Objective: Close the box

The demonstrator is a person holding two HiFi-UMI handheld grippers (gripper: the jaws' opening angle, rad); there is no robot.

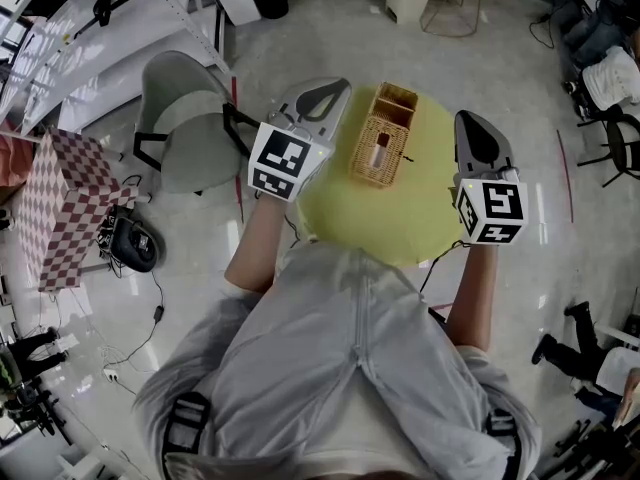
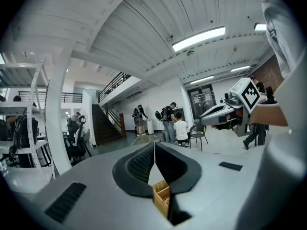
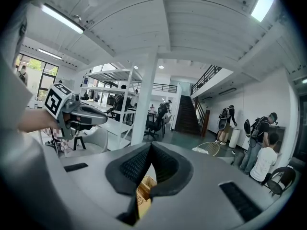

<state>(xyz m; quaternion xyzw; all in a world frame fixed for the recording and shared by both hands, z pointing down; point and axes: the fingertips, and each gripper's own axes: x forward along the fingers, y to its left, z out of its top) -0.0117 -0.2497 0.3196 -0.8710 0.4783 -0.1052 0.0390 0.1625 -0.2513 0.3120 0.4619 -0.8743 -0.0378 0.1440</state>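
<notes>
The yellow counter (image 1: 400, 230) carried the wicker box (image 1: 378, 148) at its middle, its far compartments showing open, and I held my left claw (image 1: 330, 93) and right claw (image 1: 476, 128) flanking it, both clenched empty, likely to push it closed rather than pinch.

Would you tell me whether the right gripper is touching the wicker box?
Apart. The head view shows bare yellow table between the right gripper and the wicker box.

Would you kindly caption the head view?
Left gripper and right gripper, both shut, flank the wicker box on yellow table.
</notes>
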